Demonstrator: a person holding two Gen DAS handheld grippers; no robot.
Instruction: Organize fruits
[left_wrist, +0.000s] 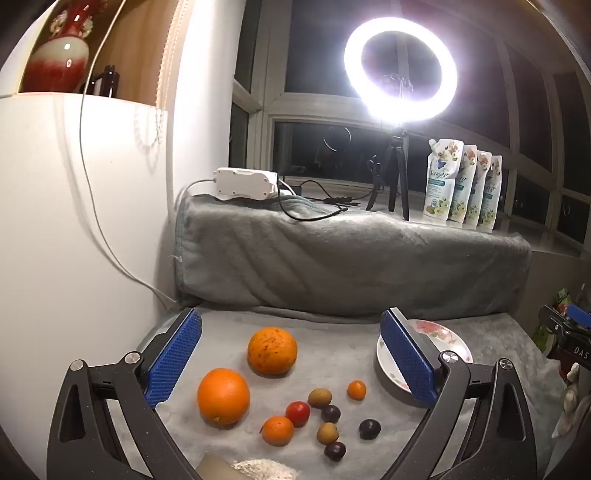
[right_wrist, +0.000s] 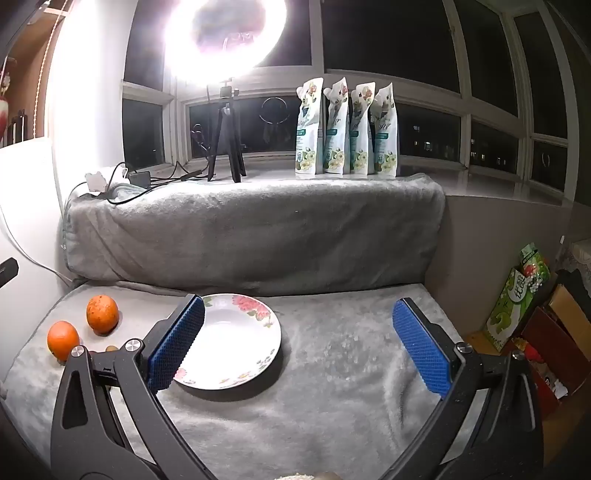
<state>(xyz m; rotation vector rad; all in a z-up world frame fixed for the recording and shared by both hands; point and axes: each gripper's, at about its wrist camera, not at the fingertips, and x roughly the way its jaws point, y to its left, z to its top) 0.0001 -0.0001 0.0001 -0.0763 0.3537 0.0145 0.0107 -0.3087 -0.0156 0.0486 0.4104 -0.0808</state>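
On the grey blanket lie two oranges (left_wrist: 223, 396) (left_wrist: 272, 350), two small mandarins (left_wrist: 277, 430) (left_wrist: 357, 390), a cherry tomato (left_wrist: 297, 413), two brownish longans (left_wrist: 320, 398) and dark plums (left_wrist: 369, 428). A floral white plate (right_wrist: 236, 341) stands empty to their right. My left gripper (left_wrist: 291, 358) is open above the fruit, empty. My right gripper (right_wrist: 299, 347) is open and empty, its left finger over the plate's left rim. Both oranges also show in the right wrist view (right_wrist: 102, 314) (right_wrist: 62, 339).
A blanket-covered ledge (left_wrist: 351, 254) rises behind, bearing a ring light on a tripod (left_wrist: 400, 74), a white power strip (left_wrist: 246, 183), cables and several refill pouches (right_wrist: 345, 129). A white wall (left_wrist: 74, 221) stands left. Boxes (right_wrist: 517, 302) sit off the right edge.
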